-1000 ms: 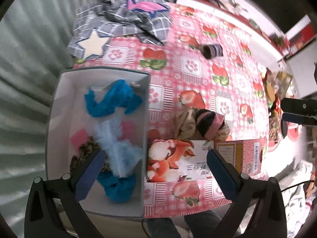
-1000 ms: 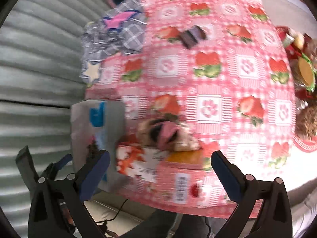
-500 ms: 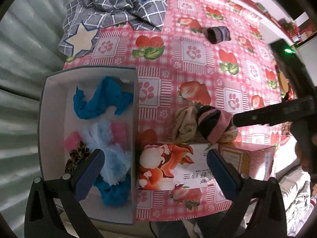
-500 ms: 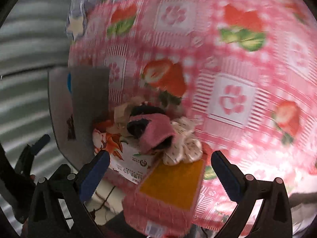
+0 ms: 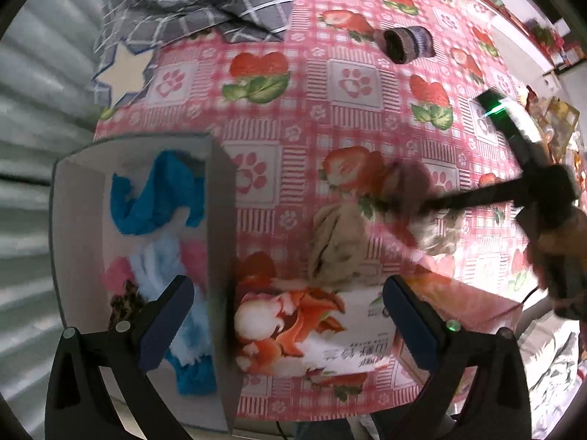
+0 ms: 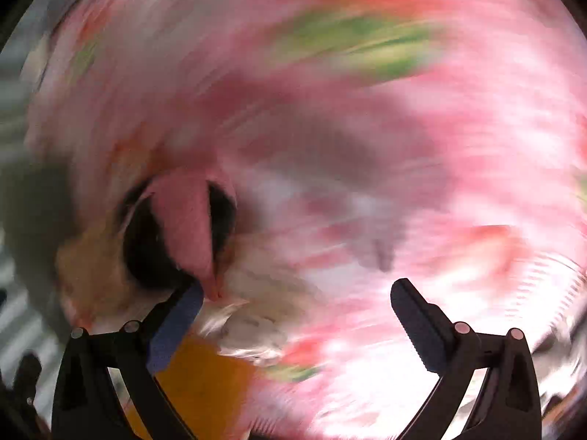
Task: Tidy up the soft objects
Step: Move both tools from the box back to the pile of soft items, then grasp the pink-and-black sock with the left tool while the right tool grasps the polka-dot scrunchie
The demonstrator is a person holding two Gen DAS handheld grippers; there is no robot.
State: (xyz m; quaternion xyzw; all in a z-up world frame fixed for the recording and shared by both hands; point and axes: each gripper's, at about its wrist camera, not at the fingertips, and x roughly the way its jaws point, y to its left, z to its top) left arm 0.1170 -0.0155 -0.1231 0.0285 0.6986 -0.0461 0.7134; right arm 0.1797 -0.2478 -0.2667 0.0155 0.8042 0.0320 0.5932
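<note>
A small pile of socks lies on the strawberry tablecloth behind a tissue box (image 5: 304,326): a beige sock (image 5: 337,242), a pink-and-black sock (image 6: 183,227) and a white patterned sock (image 6: 256,293). My right gripper (image 6: 295,322) is open and very close over this pile, its left finger beside the pink-and-black sock; this view is heavily motion-blurred. From the left wrist it shows as a dark blurred tool (image 5: 477,198) held by a hand. My left gripper (image 5: 288,326) hangs open above the tissue box and the white box (image 5: 220,220), holding nothing.
The white box holds blue (image 5: 157,198), light blue and pink fluffy items. A rolled striped sock (image 5: 407,42) lies farther back. Grey plaid cloth (image 5: 205,3) with a star patch (image 5: 124,66) covers the far left corner. An orange-topped carton (image 6: 198,385) sits by the pile.
My right gripper has swung down fast onto the sock pile, so its view is now a blur. The left gripper has edged closer to the table, still open.
</note>
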